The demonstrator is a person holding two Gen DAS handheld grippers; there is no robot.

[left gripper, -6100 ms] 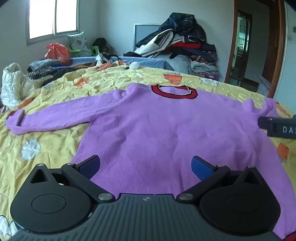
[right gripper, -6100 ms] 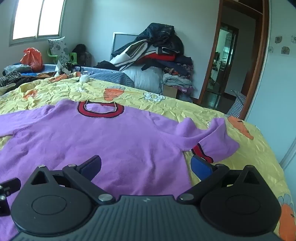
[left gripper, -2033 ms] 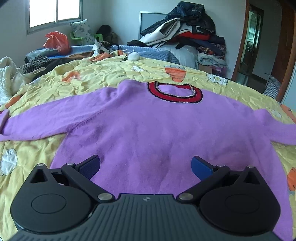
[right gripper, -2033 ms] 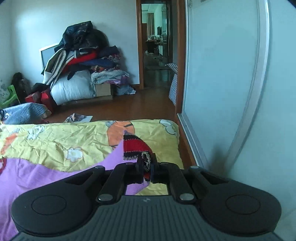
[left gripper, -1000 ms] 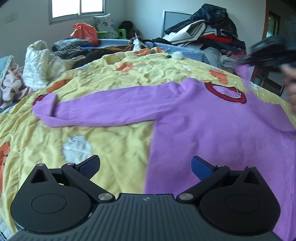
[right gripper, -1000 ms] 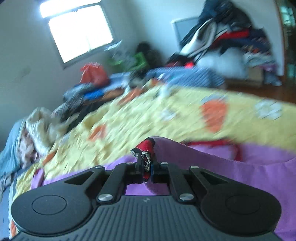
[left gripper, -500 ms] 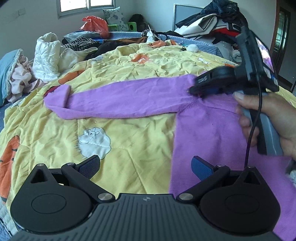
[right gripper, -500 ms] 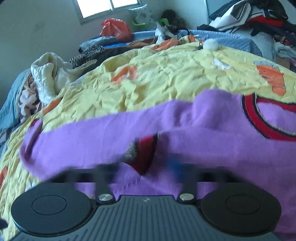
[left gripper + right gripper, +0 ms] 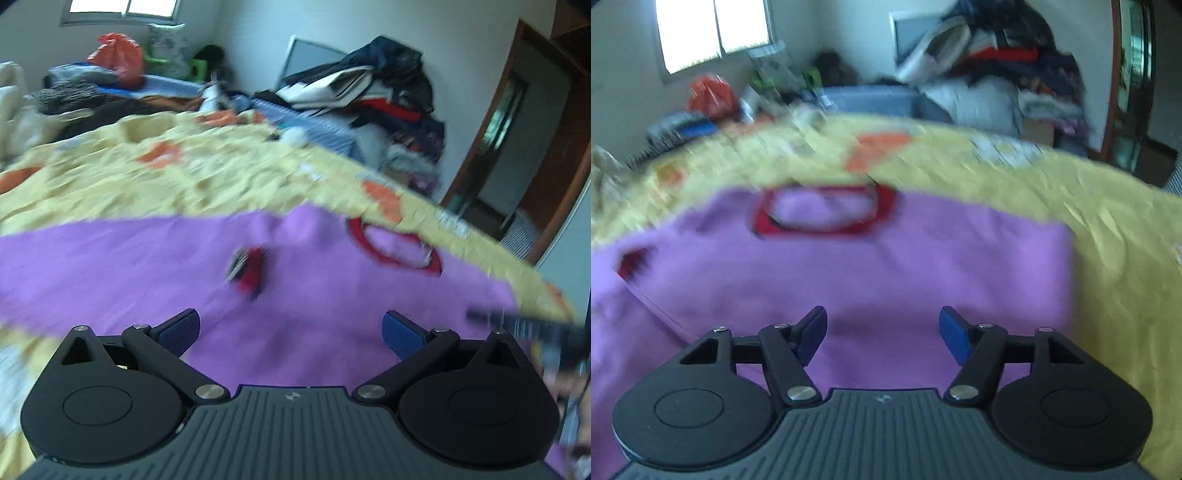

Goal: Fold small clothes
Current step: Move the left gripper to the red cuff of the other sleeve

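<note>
- Purple sweater [image 9: 886, 273] spread flat on a bed under a yellow bedspread [image 9: 1108, 236], red-trimmed neckline [image 9: 823, 212] toward the far side.
- One sleeve folded in across the chest, its red cuff [image 9: 249, 271] resting on the purple body left of the neckline; seen in the right wrist view as a red patch [image 9: 633, 258] at the far left.
- Right side of the sweater ending in a straight vertical edge against the bedspread, no sleeve sticking out there.
- Other sleeve [image 9: 92, 251] stretched out to the left across the bedspread.
- Left gripper [image 9: 291, 332] wide apart and empty, hovering above the lower body of the sweater, cuff ahead and between its fingers.
- Right gripper [image 9: 882, 332] also spread and holding nothing, poised above the sweater's lower middle, neckline ahead and slightly left.
- Blurred dark shape at the right edge of the left wrist view, likely the other tool.
- Beyond the bed: heaped clothes pile [image 9: 373, 92] against the wall, orange bag [image 9: 118, 55] near the window [image 9: 713, 29], wooden doorway [image 9: 517, 147] to the right.
- Both views motion-blurred, finer detail not readable.
</note>
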